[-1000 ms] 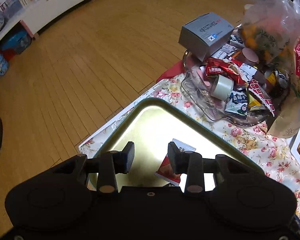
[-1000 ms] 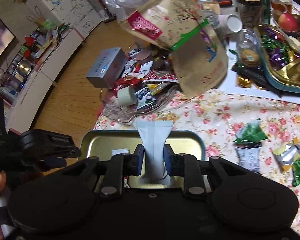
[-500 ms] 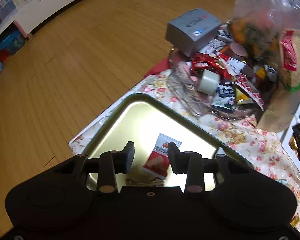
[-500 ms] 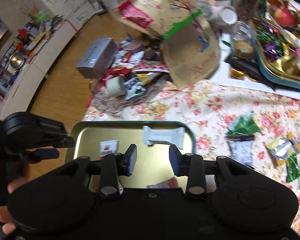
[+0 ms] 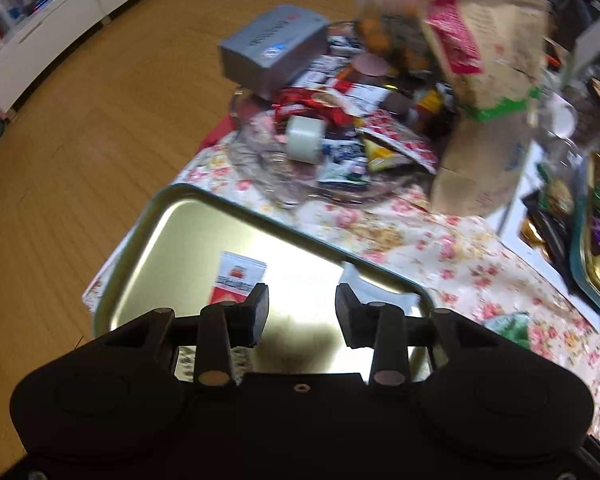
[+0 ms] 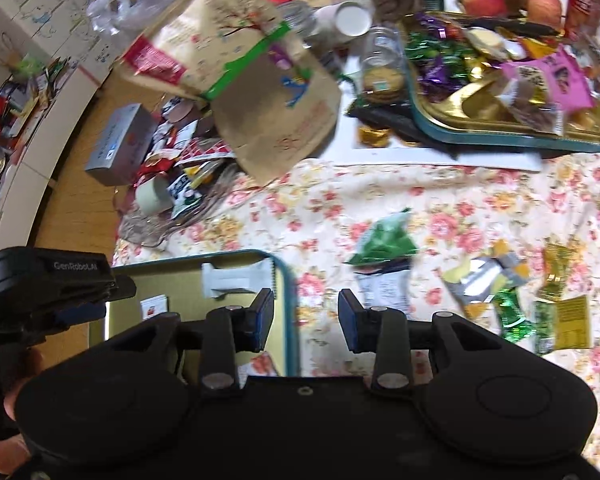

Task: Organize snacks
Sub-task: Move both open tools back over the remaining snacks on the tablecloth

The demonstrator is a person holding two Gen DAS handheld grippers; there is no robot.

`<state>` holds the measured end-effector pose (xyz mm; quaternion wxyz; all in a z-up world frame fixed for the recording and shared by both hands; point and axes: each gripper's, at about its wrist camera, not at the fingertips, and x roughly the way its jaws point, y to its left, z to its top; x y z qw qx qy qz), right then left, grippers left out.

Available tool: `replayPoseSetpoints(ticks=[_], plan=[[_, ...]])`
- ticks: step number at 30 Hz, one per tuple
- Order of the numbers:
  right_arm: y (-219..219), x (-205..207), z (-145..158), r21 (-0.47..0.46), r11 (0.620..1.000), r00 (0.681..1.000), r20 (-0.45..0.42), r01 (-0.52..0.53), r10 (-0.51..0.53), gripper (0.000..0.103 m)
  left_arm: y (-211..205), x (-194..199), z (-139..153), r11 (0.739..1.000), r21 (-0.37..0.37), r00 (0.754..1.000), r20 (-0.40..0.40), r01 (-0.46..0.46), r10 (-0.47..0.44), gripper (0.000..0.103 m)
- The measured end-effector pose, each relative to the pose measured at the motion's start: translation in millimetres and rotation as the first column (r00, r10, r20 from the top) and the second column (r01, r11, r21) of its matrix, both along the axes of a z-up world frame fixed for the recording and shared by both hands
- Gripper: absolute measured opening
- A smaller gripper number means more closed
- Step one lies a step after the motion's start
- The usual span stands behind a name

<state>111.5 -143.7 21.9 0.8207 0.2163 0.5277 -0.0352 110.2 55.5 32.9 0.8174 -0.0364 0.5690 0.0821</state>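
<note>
Tabletop (image 6: pixel 380 192) covered by a cloth printed with pink and yellow flowers; wood floor (image 5: pixel 100 120) beyond its edge.

Directly on the cloth:
- gold tin tray with teal rim (image 6: pixel 288 280), at the near corner.
- clear glass dish (image 5: pixel 260 160) heaped with packets, just past the tray.
- brown paper bag (image 6: pixel 276 120), leaning at the dish's edge.
- green foil packet (image 6: pixel 384 240), beside the tray's right rim, a white printed packet (image 6: pixel 384 292) touching it.
- loose cluster of small silver, gold and green wrappers (image 6: pixel 520 300), further right.
- white board (image 6: pixel 440 158) at the far side, under a second gold tray (image 6: pixel 480 136) of sweets.
</note>
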Motion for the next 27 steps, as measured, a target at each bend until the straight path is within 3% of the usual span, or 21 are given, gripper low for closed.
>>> replayPoseSetpoints(ticks=[27], plan=[[-102.1,-51.6,-11.5,-0.013,0.988,0.986,-0.069,0.153,-0.154,0.038,-130.6,-18.5,-7.8,0.962,-0.096,0.965,-0.038,0.254,-0.258,0.046]])
